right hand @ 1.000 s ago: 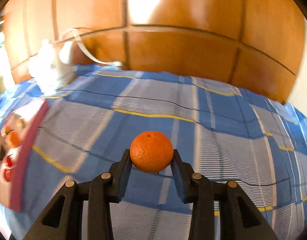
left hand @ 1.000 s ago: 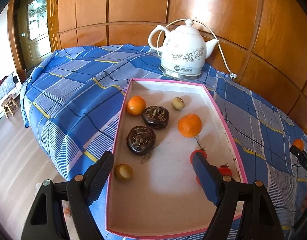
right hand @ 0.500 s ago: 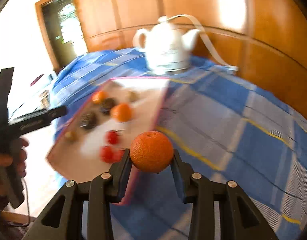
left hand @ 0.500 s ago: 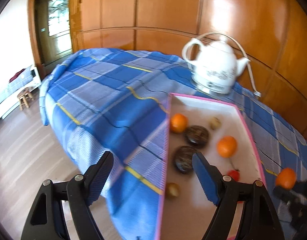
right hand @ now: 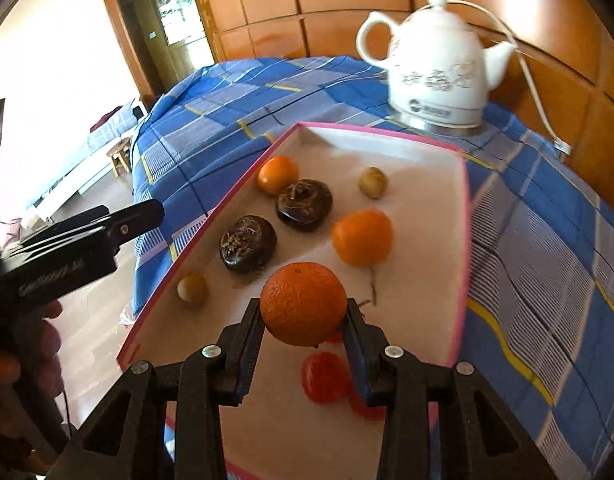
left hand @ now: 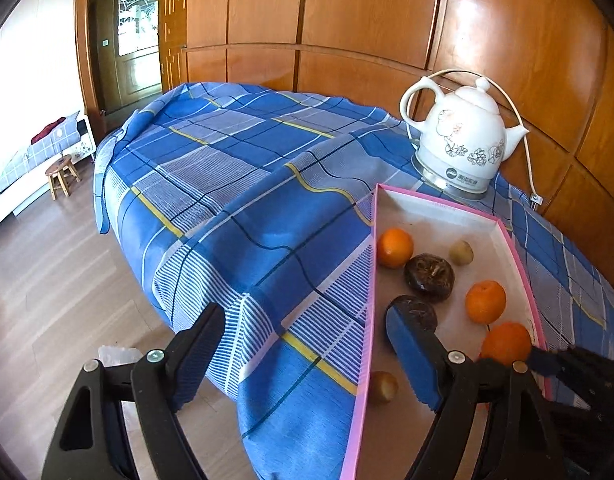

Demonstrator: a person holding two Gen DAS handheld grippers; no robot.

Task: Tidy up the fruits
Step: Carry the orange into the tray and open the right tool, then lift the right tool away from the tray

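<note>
My right gripper [right hand: 303, 309] is shut on an orange [right hand: 303, 302] and holds it above the near end of a pink-rimmed white tray [right hand: 387, 132]. In the tray lie two oranges [right hand: 362, 237], two dark wrinkled fruits [right hand: 247, 243], two small tan fruits [right hand: 373, 182] and red fruits [right hand: 325, 376] under the held orange. My left gripper [left hand: 305, 316] hangs over the cloth's edge, left of the tray's rim [left hand: 371, 280]. Its jaws are opening with nothing between them. In the left wrist view the held orange [left hand: 505, 342] shows at the tray's right side.
A white floral kettle [left hand: 463, 144] with a cord stands behind the tray against the wooden wall panels. The blue plaid cloth [left hand: 235, 168] drops off to wooden floor on the left, where a small stool [left hand: 62, 174] stands. A hand [right hand: 47, 340] holds the left gripper.
The right gripper carried the orange leftward from over the bare cloth to above the tray. The left gripper swung left, off the tray and over the cloth's edge.
</note>
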